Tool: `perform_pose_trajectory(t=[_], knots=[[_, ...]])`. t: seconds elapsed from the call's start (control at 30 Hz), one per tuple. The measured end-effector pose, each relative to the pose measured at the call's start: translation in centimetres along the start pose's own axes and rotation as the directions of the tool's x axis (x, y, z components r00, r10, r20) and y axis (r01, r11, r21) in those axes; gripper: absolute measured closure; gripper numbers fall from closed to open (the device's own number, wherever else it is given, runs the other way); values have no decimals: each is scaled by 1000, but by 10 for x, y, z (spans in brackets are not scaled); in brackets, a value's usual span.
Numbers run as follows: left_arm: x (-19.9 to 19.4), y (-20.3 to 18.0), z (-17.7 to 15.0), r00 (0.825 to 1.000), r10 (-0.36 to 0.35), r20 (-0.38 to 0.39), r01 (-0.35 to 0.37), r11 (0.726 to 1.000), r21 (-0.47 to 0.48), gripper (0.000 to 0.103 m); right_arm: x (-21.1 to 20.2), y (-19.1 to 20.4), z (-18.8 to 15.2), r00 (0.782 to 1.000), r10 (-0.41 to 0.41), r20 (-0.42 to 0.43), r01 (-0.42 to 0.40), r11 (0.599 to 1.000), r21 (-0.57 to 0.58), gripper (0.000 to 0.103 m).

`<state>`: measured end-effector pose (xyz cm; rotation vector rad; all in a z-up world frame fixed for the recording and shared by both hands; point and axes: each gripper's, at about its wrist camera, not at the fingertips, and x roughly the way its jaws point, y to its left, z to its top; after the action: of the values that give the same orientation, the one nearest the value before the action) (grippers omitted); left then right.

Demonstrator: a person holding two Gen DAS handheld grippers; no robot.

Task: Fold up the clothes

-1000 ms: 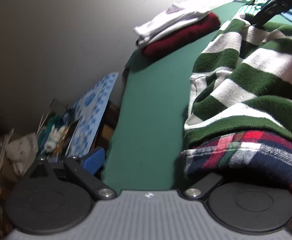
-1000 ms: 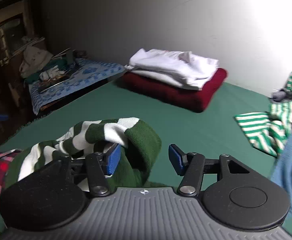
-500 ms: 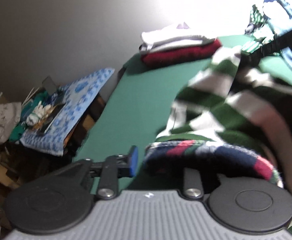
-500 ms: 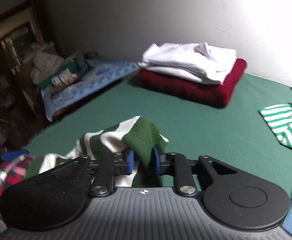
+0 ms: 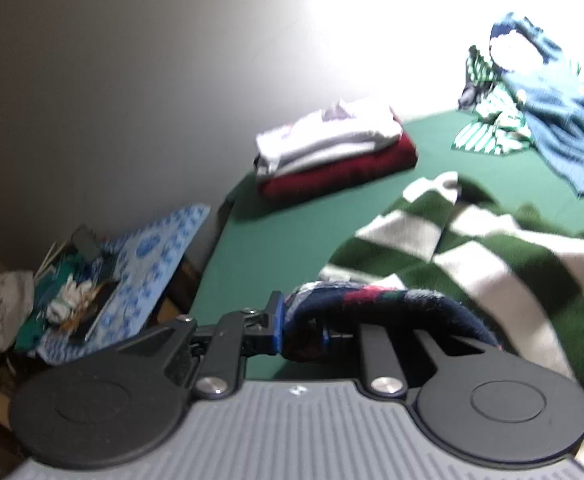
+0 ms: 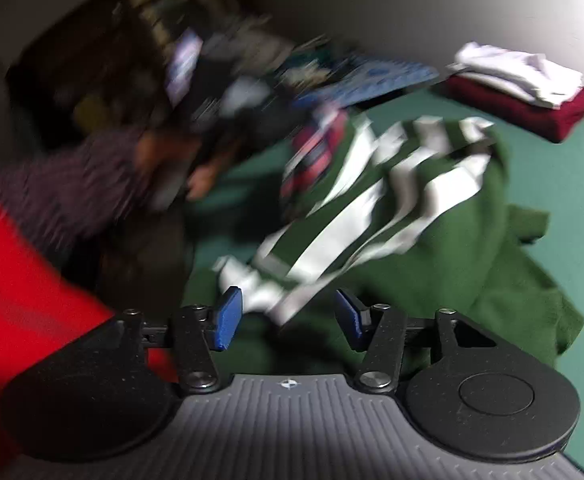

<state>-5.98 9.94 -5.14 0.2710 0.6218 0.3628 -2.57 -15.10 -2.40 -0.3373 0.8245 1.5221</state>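
Green bedsheet (image 5: 292, 240); blue garment (image 5: 552, 120) left-view only.

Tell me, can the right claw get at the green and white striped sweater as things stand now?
Probably yes. The right claw is opening with nothing between its pads, and the striped sweater lies on the green surface just ahead of it, with nothing in the way.

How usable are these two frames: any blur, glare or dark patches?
Left wrist view: mostly sharp, but the wall behind the folded pile is blown out white. Right wrist view: heavy motion blur smears the striped sweater and the dark clutter at upper left; only the right gripper stays crisp.
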Motion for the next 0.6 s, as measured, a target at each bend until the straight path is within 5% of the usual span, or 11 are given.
perform_pose_trajectory(t=[0.1, 0.27, 0.3, 0.37, 0.5, 0.6], knots=[[-5, 3, 6, 999, -18, 46, 19, 1000, -19, 83, 9, 25, -20, 982, -166, -86, 163, 986, -40, 42], [-12, 14, 16, 994, -45, 96, 53, 995, -85, 83, 34, 32, -49, 937, -327, -121, 340, 933, 118, 40], [-14, 18, 20, 993, -49, 106, 60, 993, -99, 83, 40, 35, -52, 927, -354, -125, 368, 923, 113, 44], [-18, 30, 28, 990, -60, 130, 78, 988, -135, 83, 49, 40, -58, 900, -414, -135, 428, 899, 99, 84], [-30, 50, 49, 981, -50, 187, 80, 985, -153, 83, 26, 43, -50, 893, -447, -53, 448, 869, 209, 92], [-46, 62, 63, 971, -44, 234, 81, 985, -152, 83, -15, 39, -39, 865, -499, 50, 464, 833, 302, 92]])
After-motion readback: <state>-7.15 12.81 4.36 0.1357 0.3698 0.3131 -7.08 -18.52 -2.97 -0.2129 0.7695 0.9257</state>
